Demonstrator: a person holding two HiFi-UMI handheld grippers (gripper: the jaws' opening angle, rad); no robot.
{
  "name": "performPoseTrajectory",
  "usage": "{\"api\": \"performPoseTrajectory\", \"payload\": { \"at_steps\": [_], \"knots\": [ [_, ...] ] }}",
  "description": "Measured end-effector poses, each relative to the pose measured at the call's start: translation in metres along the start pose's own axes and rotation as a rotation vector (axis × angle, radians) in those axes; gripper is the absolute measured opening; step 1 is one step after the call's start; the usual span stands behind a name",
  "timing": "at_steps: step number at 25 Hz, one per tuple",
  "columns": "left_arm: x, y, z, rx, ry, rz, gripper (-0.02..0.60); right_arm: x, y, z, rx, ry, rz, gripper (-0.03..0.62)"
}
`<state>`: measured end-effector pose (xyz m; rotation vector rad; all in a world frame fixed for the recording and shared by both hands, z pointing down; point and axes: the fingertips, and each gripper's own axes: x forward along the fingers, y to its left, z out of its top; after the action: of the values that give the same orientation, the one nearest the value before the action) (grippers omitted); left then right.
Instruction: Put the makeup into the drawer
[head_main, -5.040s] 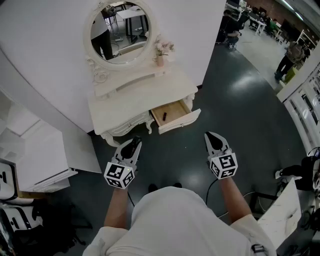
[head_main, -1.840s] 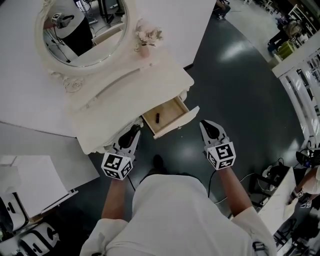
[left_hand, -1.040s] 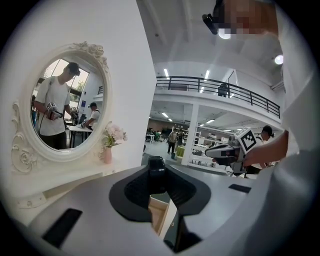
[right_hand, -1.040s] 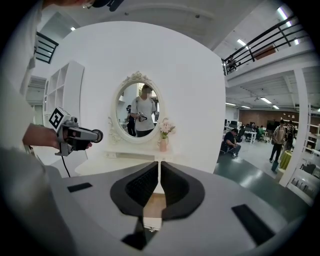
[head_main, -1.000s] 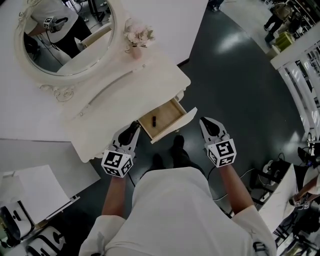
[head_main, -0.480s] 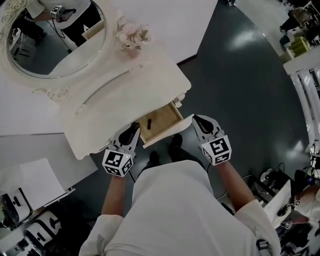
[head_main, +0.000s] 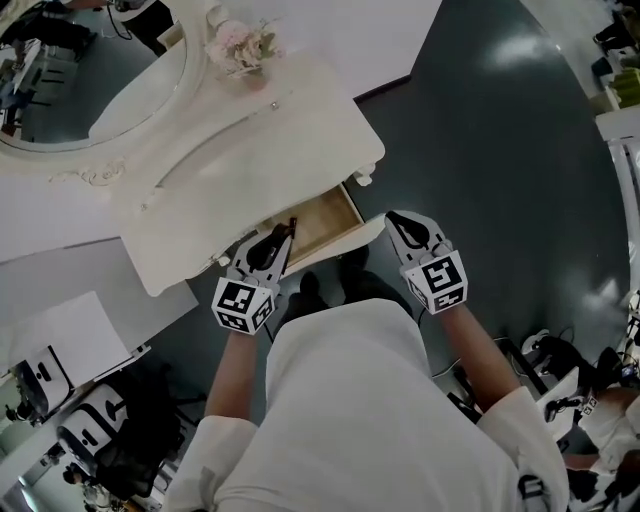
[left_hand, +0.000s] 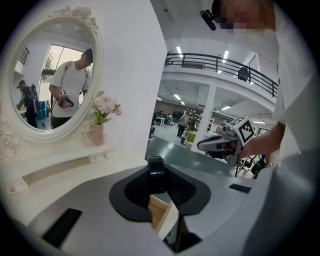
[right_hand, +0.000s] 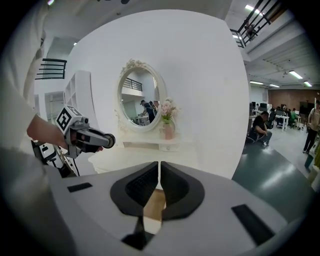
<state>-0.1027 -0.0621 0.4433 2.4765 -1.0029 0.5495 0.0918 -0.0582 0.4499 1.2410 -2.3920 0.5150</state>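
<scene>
A person stands at a white dressing table (head_main: 250, 150) with a gripper in each hand. The left gripper (head_main: 270, 247) is clamped on the makeup (left_hand: 156, 169), a short dark tube. In the left gripper view the tube's long axis stands upright across the jaws, and its top rises above the pads.

The wooden drawer (head_main: 332, 215) is pulled out from the table's front edge, open side up. The left gripper's tip is at the drawer's left end, where the head view shows a thin dark stick; whether that is the held tube cannot be told.

The right gripper (head_main: 408, 232) has its jaws together on nothing, just beside the drawer's right front corner. To the right, dark floor (head_main: 480, 150) lies open.
</scene>
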Motion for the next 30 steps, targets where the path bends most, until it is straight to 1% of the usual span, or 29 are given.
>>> {"api": "performPoseTrajectory", "payload": {
  "at_steps": [4, 14, 20, 26, 30],
  "knots": [
    [0.021, -0.008, -0.007, -0.022, 0.026, -0.004, 0.074, 0.005, -0.010, -0.015, 0.010, 0.023, 0.023, 0.034],
    [0.063, -0.017, -0.038, -0.011, 0.142, -0.053, 0.074, 0.015, -0.018, -0.047, 0.078, 0.066, 0.044, 0.034],
    [0.084, -0.013, -0.067, 0.046, 0.240, -0.106, 0.074, 0.024, -0.021, -0.062, 0.127, 0.095, 0.013, 0.034],
    [0.110, -0.011, -0.103, 0.077, 0.335, -0.167, 0.074, 0.028, -0.026, -0.075, 0.160, 0.131, -0.020, 0.034],
    [0.127, -0.007, -0.132, 0.082, 0.399, -0.201, 0.074, 0.036, -0.021, -0.084, 0.179, 0.150, -0.018, 0.034]
  ]
}}
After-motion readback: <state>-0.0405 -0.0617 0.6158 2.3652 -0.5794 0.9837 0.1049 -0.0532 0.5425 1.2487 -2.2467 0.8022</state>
